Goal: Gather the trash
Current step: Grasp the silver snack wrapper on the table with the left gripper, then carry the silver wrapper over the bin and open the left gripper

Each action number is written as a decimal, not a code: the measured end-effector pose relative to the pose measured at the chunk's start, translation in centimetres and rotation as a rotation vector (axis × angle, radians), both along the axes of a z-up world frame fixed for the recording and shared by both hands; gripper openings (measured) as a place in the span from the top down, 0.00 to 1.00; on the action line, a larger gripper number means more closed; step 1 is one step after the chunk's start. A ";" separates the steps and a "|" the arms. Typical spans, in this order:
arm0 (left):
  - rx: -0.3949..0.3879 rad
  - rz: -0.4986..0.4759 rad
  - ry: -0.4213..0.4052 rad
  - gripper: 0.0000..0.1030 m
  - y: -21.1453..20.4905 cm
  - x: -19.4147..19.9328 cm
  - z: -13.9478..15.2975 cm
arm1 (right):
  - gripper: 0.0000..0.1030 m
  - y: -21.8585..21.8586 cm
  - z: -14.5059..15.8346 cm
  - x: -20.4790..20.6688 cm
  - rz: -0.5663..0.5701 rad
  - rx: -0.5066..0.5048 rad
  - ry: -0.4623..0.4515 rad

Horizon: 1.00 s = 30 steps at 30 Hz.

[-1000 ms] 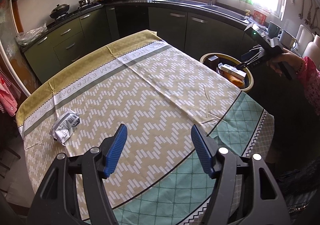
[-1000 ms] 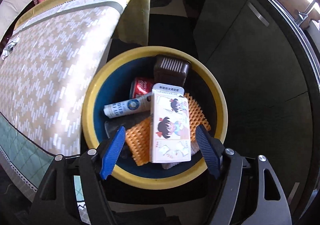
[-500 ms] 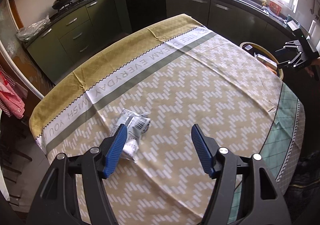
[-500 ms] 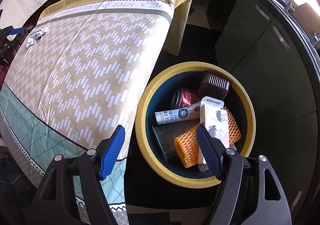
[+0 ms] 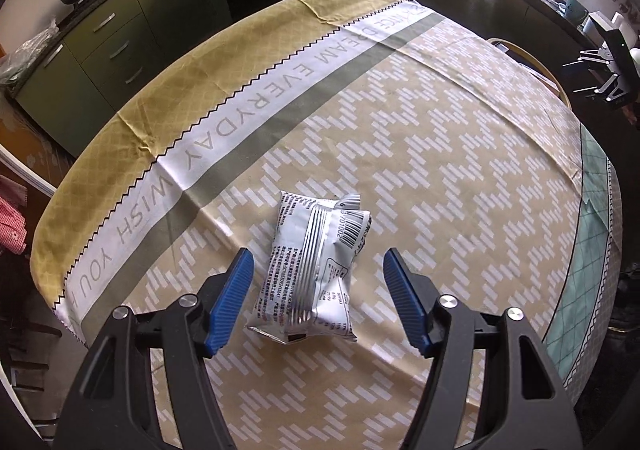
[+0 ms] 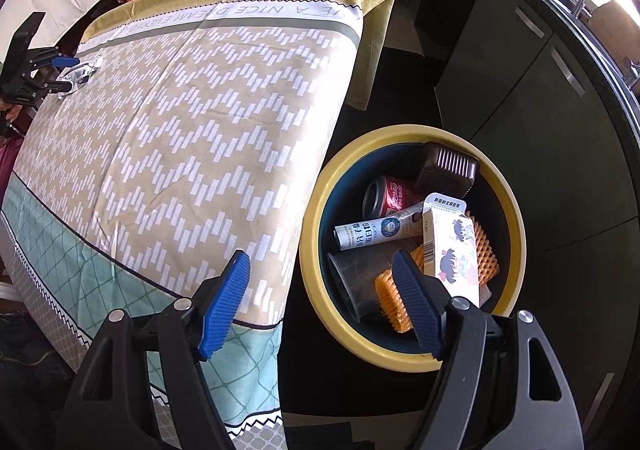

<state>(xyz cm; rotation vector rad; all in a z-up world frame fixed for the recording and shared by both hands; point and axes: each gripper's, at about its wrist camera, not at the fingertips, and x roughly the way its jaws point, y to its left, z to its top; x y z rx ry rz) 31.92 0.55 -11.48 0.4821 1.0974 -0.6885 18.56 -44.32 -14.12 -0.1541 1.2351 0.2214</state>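
Collecting trash: nearing the last piece.
Straddling the silver snack packet (image 5: 316, 266) on the tabletop (image 5: 460, 169) with left hand-held gripper (image 5: 318, 278) spread, ungripped; hovering right hand-held gripper (image 6: 322, 282) spread, empty, beside the filling yellow-rimmed bin (image 6: 516, 217).

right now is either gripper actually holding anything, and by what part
Nothing is held. The left gripper is open, its fingers either side of the silver packet lying on the table, clear of it. The right gripper is open and empty beside the bin.
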 end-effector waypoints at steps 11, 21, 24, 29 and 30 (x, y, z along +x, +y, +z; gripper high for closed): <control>0.009 0.010 0.004 0.60 -0.9 -0.6 -0.7 | 0.29 0.1 0.1 -0.3 0.002 0.026 -0.010; -0.006 -0.015 -0.024 0.66 -3.5 -2.9 1.6 | 0.29 -0.6 0.7 -1.3 0.001 0.053 -0.037; -0.010 -0.050 -0.038 0.66 -5.5 -3.9 2.7 | 0.29 -1.0 1.0 -1.8 -0.003 0.070 -0.047; -0.041 -0.130 -0.045 0.66 -10.1 -5.5 4.7 | 0.29 -2.0 1.2 -2.7 -0.012 0.084 -0.062; -0.049 -0.149 -0.042 0.66 -11.2 -5.7 5.1 | 0.29 -2.4 1.3 -2.9 -0.020 0.085 -0.065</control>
